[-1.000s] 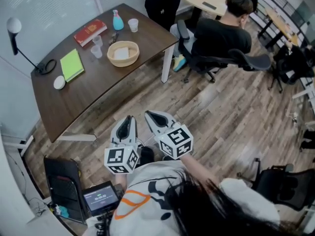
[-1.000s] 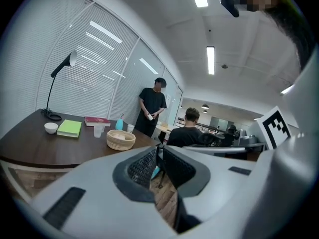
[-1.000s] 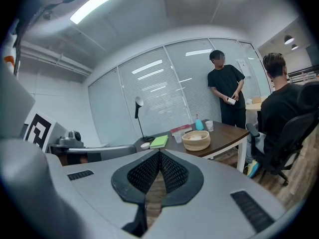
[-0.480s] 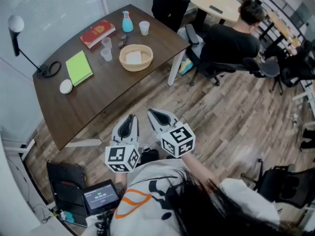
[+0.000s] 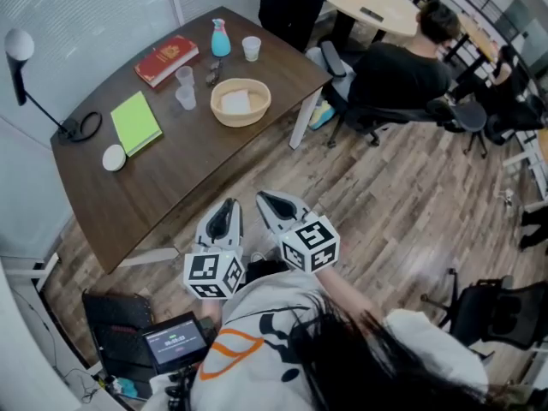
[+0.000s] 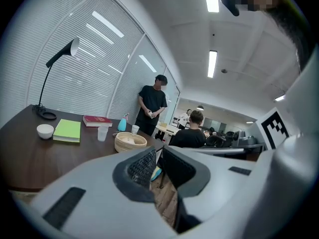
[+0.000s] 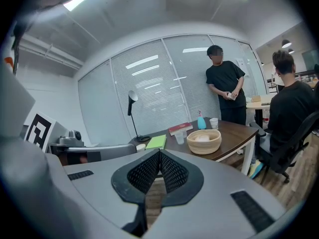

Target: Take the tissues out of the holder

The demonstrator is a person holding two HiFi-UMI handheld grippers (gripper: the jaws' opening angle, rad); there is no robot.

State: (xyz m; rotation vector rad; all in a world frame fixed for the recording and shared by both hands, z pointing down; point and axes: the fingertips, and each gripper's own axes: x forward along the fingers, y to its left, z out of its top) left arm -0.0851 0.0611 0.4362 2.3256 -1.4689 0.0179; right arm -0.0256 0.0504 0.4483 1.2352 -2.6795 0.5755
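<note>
Table (image 5: 171, 178) nearer; cups (image 5: 186, 98) beside basket (image 5: 242, 120), tissues (image 5: 235, 101) perhaps inside.

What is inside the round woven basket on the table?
A white wad, likely the tissues, lies in the basket. Whatever sits beneath it, including the basket's floor, is covered.

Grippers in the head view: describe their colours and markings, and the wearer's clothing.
The left gripper and right gripper have light grey shells, black mesh-textured pads. Each carries a white cube with black square markers. The person wears a white top with orange and black print.
</note>
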